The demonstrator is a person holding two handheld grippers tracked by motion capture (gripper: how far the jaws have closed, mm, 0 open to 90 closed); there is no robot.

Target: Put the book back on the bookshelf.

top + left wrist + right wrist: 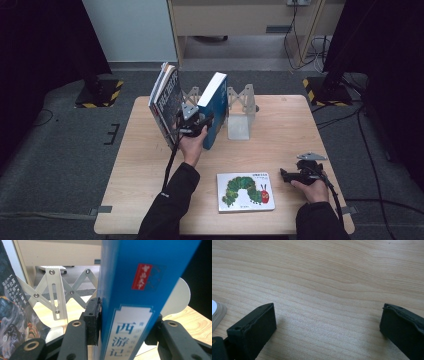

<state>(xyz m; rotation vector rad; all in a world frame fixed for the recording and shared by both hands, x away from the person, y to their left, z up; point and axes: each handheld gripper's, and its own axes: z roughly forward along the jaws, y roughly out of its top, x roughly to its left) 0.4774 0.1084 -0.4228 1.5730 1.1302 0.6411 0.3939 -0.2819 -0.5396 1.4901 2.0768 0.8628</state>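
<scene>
A thick blue book [214, 107] stands upright, slightly tilted, at the back of the wooden table [145, 165]. My left gripper [196, 123] is shut on its spine. In the left gripper view the blue book [132, 290] sits between the jaws of my left gripper [123, 323], with the black pads [93, 320] pressed on both sides. A dark-covered book [166, 100] leans just left of it. My right gripper [286, 175] rests near the table's right front, open, with bare wood between the jaws of my right gripper [327, 322].
A silver folding book stand [240, 112] stands behind and right of the blue book; its lattice [56, 293] shows in the left gripper view. A caterpillar picture book [245, 192] lies flat near the front edge, left of the right gripper; its corner [216, 312] shows.
</scene>
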